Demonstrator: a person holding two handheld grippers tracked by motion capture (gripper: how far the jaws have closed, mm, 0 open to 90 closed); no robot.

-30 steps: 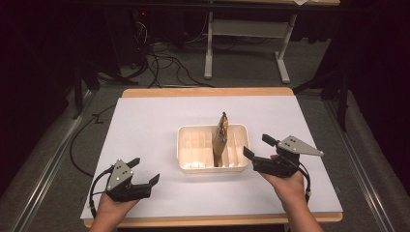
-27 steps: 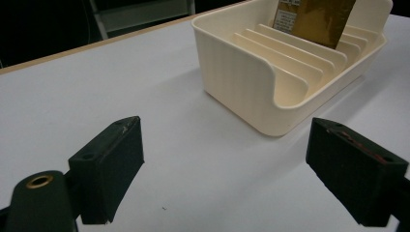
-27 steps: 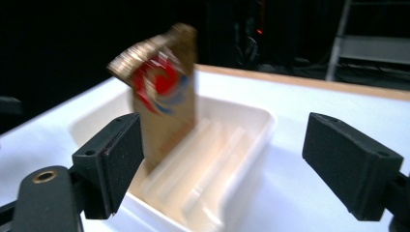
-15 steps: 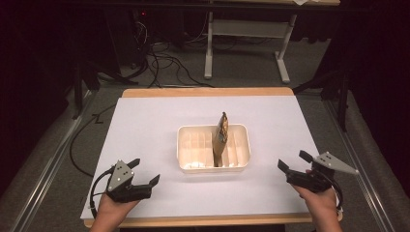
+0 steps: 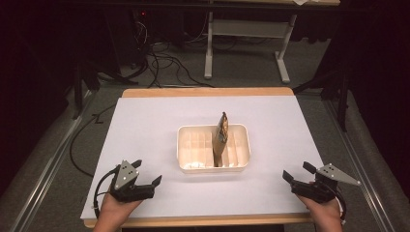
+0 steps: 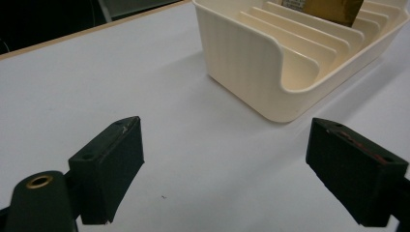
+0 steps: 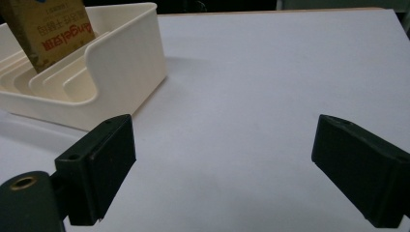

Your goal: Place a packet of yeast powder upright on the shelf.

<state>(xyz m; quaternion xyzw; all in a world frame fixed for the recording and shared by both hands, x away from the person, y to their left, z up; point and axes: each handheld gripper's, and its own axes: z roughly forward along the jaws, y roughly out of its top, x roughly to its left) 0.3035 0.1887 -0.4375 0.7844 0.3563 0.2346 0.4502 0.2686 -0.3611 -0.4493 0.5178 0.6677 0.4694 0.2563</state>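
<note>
A cream plastic rack tray with raised divider ribs (image 5: 241, 145) sits near the middle of the white-topped bench with a wooden edge (image 5: 159, 121). A brown cardboard packet with printed lettering (image 5: 221, 137) stands on its edge in one of the slots between the ribs, leaning a little, its top rising above the tray's rim. In the right gripper view the packet (image 7: 51, 26) shows at the upper left with red lettering on its face, and its lower end sits down between the ribs.

The left tool (image 5: 147, 185) rests low at the near left corner of the bench, held in a hand that comes in from the bottom edge, with a grey three-cornered plate on top and a black cable looping off to its left. Its jaws stand wide apart and hold nothing; in the left gripper view the bare white bench lies between them and the tray's rounded corner (image 6: 270, 72) sits ahead and to the right, apart from both jaws.

The right tool (image 5: 297, 174) sits at the near right corner, well apart from the tray, jaws also spread wide and empty. In the right gripper view the tray (image 7: 125, 53) lies beyond its left jaw, with bare bench ahead.

Beyond the far edge of the bench the grey floor carries a tangle of black cables (image 5: 159, 60) and the white metal legs of another frame (image 5: 246, 43); nothing lies on the bench between either tool and the tray
</note>
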